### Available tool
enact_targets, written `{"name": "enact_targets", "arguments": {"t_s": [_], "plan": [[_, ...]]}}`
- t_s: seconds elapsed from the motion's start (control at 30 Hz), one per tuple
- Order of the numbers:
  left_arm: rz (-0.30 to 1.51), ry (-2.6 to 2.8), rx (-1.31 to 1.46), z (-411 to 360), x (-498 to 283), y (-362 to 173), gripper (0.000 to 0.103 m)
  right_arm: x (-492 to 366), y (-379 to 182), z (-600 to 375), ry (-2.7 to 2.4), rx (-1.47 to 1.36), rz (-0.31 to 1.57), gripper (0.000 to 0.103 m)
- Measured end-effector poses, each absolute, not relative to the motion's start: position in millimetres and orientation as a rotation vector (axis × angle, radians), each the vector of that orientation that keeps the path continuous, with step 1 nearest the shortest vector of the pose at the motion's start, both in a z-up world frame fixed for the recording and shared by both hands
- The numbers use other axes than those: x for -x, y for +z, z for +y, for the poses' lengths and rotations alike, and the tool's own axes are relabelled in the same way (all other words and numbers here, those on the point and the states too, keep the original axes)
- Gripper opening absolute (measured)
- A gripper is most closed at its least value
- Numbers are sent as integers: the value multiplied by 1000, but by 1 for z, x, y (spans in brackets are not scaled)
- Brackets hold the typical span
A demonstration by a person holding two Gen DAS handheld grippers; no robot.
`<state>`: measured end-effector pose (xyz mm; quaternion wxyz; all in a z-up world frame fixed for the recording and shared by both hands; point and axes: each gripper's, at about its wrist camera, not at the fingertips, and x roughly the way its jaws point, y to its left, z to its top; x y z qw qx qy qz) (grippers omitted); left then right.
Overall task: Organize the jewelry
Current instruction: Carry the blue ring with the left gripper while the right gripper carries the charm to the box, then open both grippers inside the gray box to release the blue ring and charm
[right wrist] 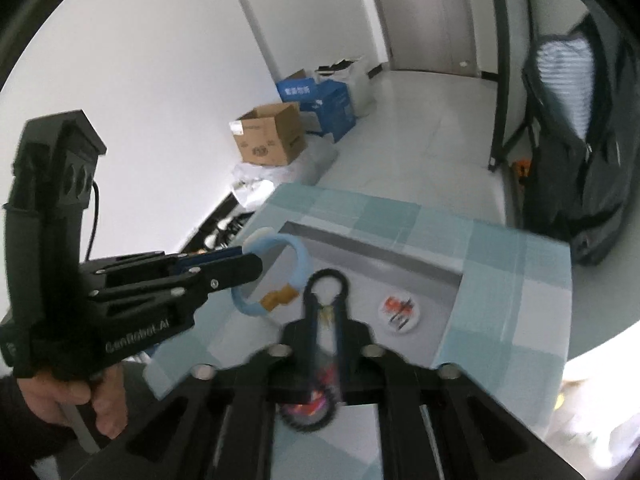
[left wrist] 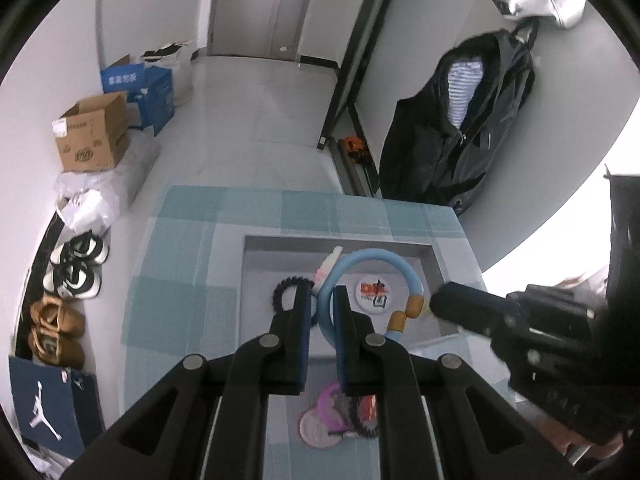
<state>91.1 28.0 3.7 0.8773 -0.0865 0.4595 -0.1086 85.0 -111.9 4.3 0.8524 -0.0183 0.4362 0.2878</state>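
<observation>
Blue bracelet [left wrist: 376,258] stands upright in our left tool [left wrist: 323,300], clamped, brown beads [left wrist: 407,312] low. Our right tool [right wrist: 325,300] grips something small and yellowish [right wrist: 326,312] above the checked surface [right wrist: 500,280]; white floor [left wrist: 248,112] beyond.

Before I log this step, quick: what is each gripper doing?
Left gripper: shut on the blue bracelet, over the grey tray.
Right gripper: nearly shut; whether it holds anything cannot be told.

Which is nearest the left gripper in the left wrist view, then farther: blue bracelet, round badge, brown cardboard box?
1. Blue bracelet: between the left gripper fingers.
2. Round badge: in the grey tray, just right.
3. Brown cardboard box: on the floor, far left.
</observation>
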Motion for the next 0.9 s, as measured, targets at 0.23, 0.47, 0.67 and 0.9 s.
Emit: {"name": "enact_targets", "arguments": {"t_s": [0.23,0.47,0.67,0.9], "plan": [[1008,-238,169,24,-109,-16,6,-119,-11,-118,588,4,949,1],[1139,-298,176,14,-130,-43,7,-132,-26,-131,562,-63,1001,5],[1080,-271,130,15,-119,-30,41,-135,-23,-142,530,-105,995,5],[996,-229,160,33,-101,-15,44,-124,-19,-148,523,-134,981,12]]}}
